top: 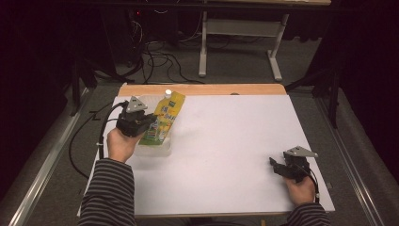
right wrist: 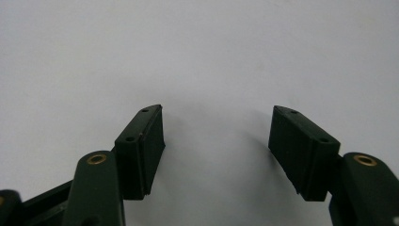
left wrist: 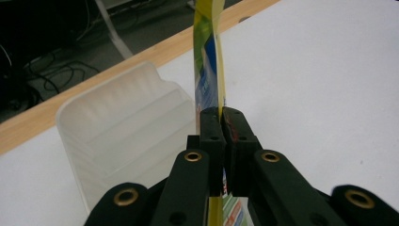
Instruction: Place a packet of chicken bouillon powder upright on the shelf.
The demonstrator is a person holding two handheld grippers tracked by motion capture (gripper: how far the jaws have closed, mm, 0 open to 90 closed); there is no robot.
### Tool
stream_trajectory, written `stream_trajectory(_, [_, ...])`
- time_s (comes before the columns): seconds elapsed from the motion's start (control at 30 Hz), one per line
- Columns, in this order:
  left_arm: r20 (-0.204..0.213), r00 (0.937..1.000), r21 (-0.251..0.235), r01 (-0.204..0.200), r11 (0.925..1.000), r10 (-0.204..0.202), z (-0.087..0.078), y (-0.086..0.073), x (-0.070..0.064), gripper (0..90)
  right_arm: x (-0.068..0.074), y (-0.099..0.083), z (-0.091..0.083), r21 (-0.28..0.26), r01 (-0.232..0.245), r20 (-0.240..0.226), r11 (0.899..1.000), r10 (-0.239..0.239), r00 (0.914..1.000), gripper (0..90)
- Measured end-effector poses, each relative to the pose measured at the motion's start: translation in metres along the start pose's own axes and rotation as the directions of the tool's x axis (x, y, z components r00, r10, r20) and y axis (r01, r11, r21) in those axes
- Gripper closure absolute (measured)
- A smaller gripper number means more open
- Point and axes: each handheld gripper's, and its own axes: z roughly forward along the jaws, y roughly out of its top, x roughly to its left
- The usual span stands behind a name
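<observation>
Two grippers were in play, but really just one was working: the left gripper (top: 141, 123) had its jaws clamped tight on the edge of a yellow-green spouted pouch (top: 165, 117), holding it tilted over a clear plastic tray (top: 160, 149) near the far left corner of the white worktop (top: 226, 155). The right gripper (top: 281, 165) sat near the front right of the worktop, jaws spread wide with nothing between them. My guess was the pouch was either going into the tray or coming out of it, so the trick would be keeping the pinch on the flat seam, moving slow so the floppy bag didn't swing, and staying clear of the tray wall. The white cap (top: 168, 93) pointed away from the person. The label had printing on it, way too small and blurry to read, no brand I could make out.
</observation>
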Motion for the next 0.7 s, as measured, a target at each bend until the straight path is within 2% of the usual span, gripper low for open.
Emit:
stream_trajectory(0.27, [0.002,0.9985,0.047,0.054,0.9975,-0.054,0.000,0.003,0.005,84.6,0.000,0.000,0.000,0.000,0.002,-0.001,1.000,-0.002,1.0000,36.8])
stream_trajectory(0.37, [-0.008,0.9988,0.109,0.049,0.9928,-0.049,0.006,0.006,0.005,82.4,0.000,0.000,0.000,0.000,0.003,-0.001,1.000,-0.003,1.0000,36.8])
stream_trajectory(0.43, [-0.016,0.9987,0.132,0.050,0.9900,-0.048,0.010,0.007,0.005,81.8,-0.001,0.000,0.000,0.000,0.001,-0.003,1.000,-0.001,1.0000,36.8])
stream_trajectory(0.53, [-0.014,0.9979,0.192,0.064,0.9794,-0.063,0.018,0.010,0.005,81.1,0.000,0.000,0.000,-0.001,0.001,0.002,1.000,-0.001,1.0000,36.8])
stream_trajectory(0.7, [-0.011,0.9957,0.262,0.091,0.9609,-0.092,0.029,0.014,0.005,79.7,0.000,0.000,0.000,-0.001,0.002,0.000,1.000,-0.002,1.0000,36.7])
